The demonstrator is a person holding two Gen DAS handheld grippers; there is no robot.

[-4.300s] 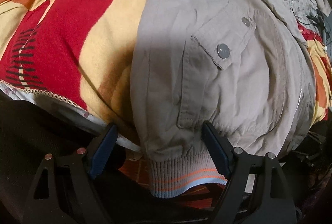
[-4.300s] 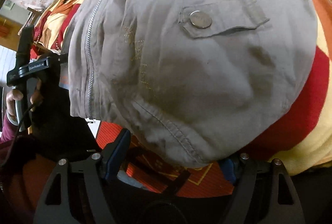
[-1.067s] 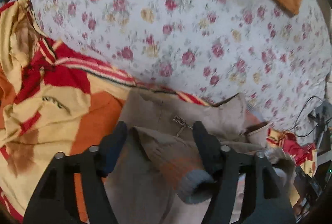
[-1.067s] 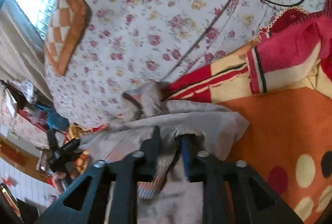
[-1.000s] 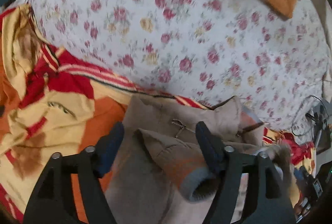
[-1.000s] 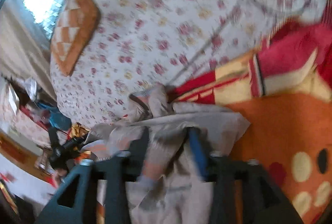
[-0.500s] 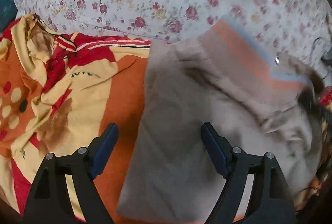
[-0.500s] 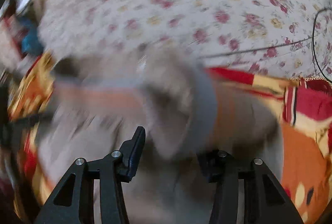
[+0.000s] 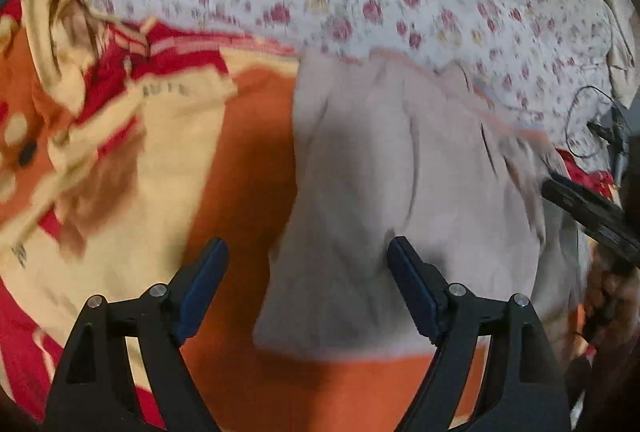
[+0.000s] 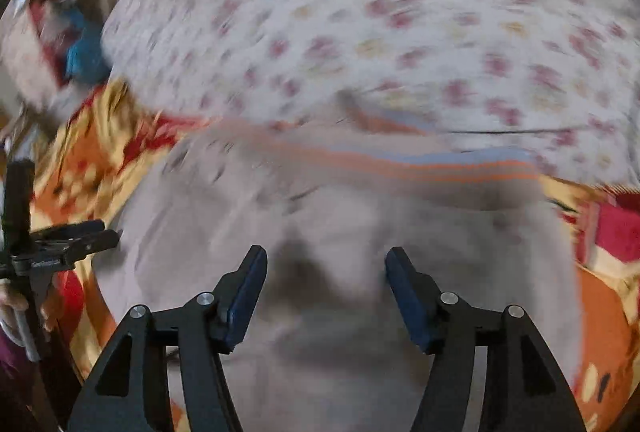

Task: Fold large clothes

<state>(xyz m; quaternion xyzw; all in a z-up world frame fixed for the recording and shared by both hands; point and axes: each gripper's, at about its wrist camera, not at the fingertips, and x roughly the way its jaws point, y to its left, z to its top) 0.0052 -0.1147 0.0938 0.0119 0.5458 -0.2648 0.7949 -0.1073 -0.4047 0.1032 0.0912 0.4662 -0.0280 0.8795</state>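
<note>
**Q:** Two tongs appear in both views; how does each stand, taken left to right?

**A:** Left gripper (image 9: 306, 282): jaws spread wide, nothing pinched. Its left pad hangs over the orange-and-red blanket (image 9: 152, 168); its right pad hangs over the beige jacket (image 9: 384, 192), so the jacket's left edge runs up between the two. Right gripper (image 10: 326, 292): jaws released and just now widening further, with only jacket cloth (image 10: 328, 232) lying flat beneath the gap, not pressed by either pad.

**Q:** Where does the garment lie relative to them?

**A:** Directly below and ahead of both tools. It is folded over on the blanket. Its ribbed hem band (image 10: 420, 168), striped orange and pale blue, sits at the far edge, touching the floral sheet (image 10: 400, 32).

**Q:** Which way does its long axis run?

**A:** Judged from the right wrist view, the hem band runs side to side across the frame, so the folded panel is wider than it is deep from here. Both views are motion-blurred, so finer creases cannot be read.

**Q:** Which hand is nearer?

**A:** The right one sits over the jacket's middle; the left one sits at its left margin. A next fold would likely need a near or side edge, and the left tool is better placed for that.
</note>
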